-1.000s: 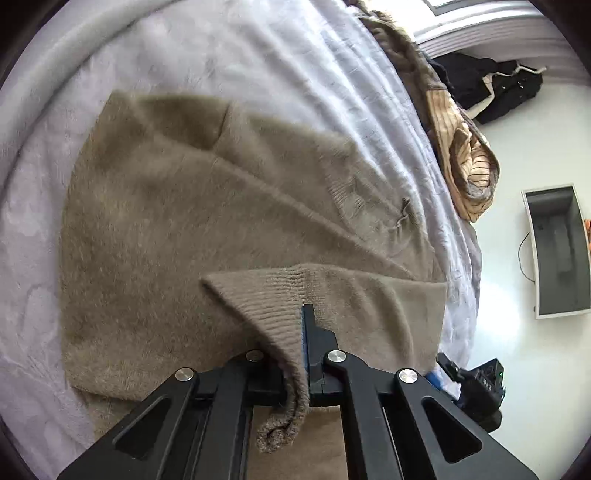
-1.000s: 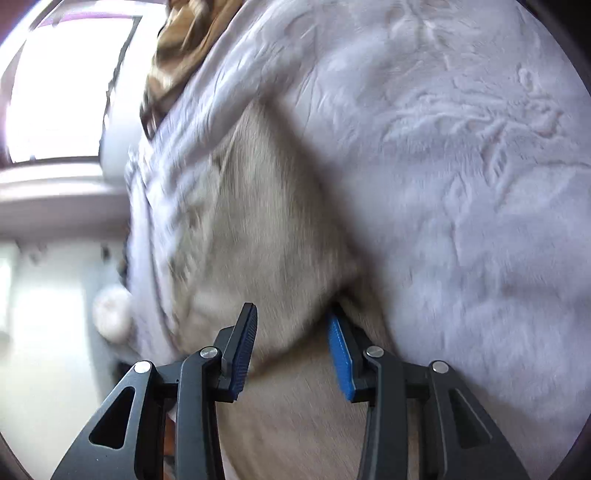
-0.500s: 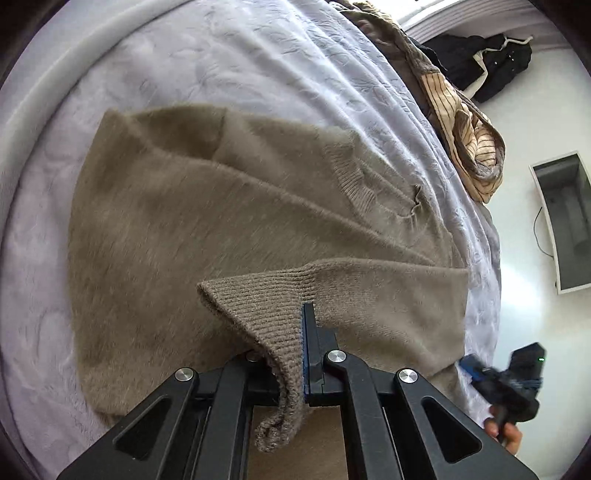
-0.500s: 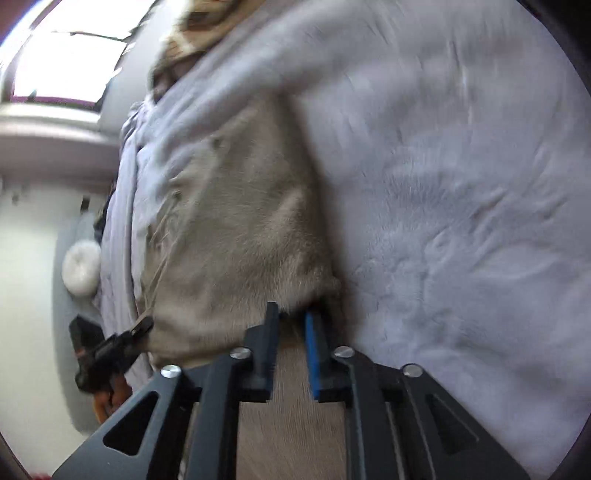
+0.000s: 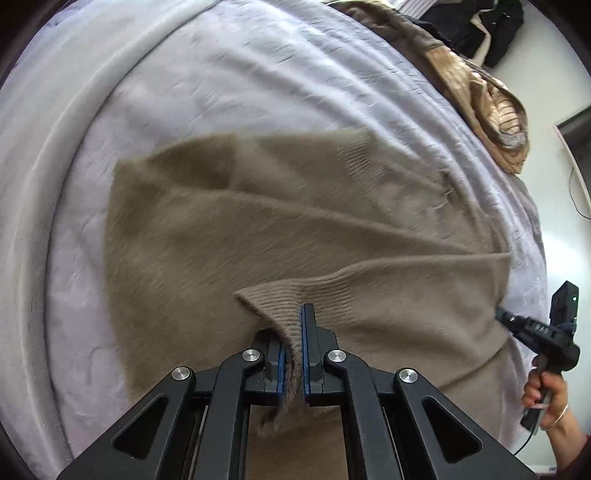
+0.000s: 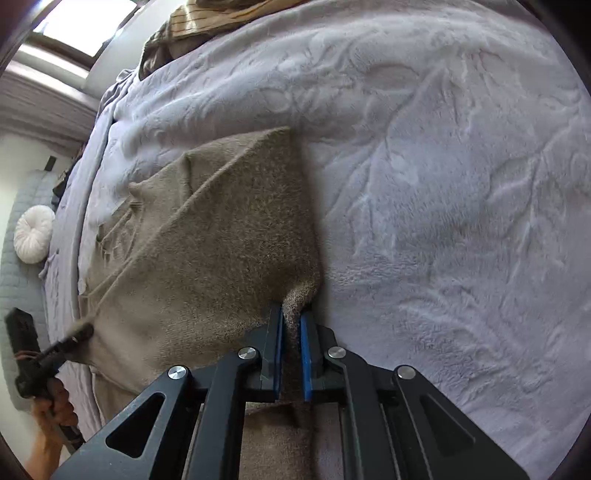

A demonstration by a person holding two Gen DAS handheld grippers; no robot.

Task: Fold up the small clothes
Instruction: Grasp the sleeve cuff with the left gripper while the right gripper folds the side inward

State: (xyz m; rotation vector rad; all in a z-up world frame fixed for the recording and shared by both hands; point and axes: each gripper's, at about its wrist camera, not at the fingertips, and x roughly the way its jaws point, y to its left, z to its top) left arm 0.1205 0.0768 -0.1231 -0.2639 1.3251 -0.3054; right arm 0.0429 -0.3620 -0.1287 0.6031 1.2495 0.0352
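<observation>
A fuzzy brown sweater lies spread on a pale lilac bedspread. My left gripper is shut on a ribbed edge of the sweater, which is lifted and folded over the body. In the right wrist view the sweater reaches my right gripper. Its jaws are closing, and the blue pads press on a bunched corner of the knit at the sweater's right edge. Each gripper shows in the other's view: the right gripper at the sweater's corner, the left gripper at its far side.
A heap of tan striped clothes lies at the bed's far edge, with dark garments on the floor beyond. A white round cushion sits on a grey mat beside the bed. The person's hand holds the right gripper's handle.
The right gripper's jaws went from wide apart to shut on the sweater's corner as it rolled and shifted. The left gripper kept its grip and turned, shifting its view.
</observation>
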